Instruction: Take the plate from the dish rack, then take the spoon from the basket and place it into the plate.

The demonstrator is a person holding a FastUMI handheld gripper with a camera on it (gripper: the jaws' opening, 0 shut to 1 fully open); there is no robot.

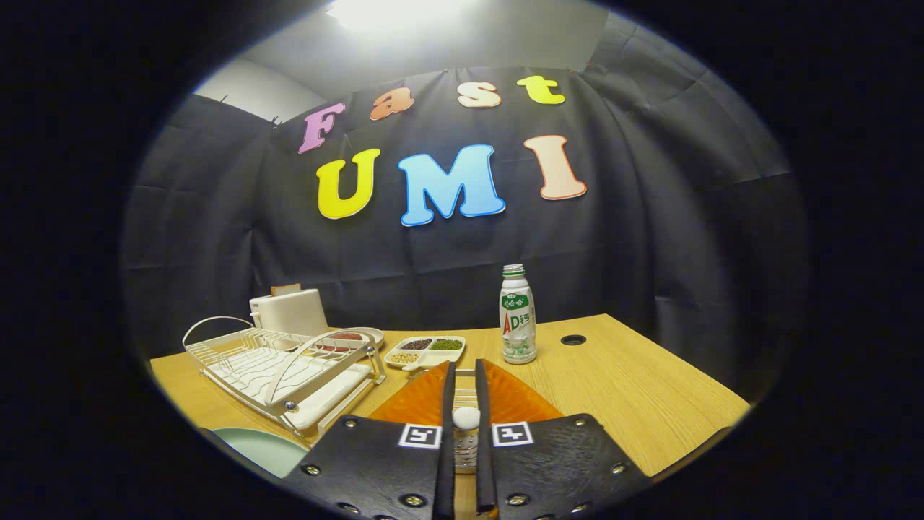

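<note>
**Low over the desk, spoon pinched in the hand-held gripper**

Right now the hand-held gripper [465,426] is hovering low and roughly level above the desk [635,390], pointing forward toward the booth's back wall. Its two fingers are standing nearly together, leaving a narrow slot, and the spoon [465,419] is sitting in that slot with both fingers pressing on its sides; its pale rounded end is showing between them. Just under and ahead of the fingers the orange basket [520,397] is lying on the desk. The plate [263,448], pale green, is lying flat on the desk beside the gripper's left finger, just in front of the white dish rack [281,368]. Beyond the rack a white toaster [289,310] is standing, and a divided tray of beans [426,350] is resting near a bottle [517,314], which is standing upright beyond the fingertips
</note>
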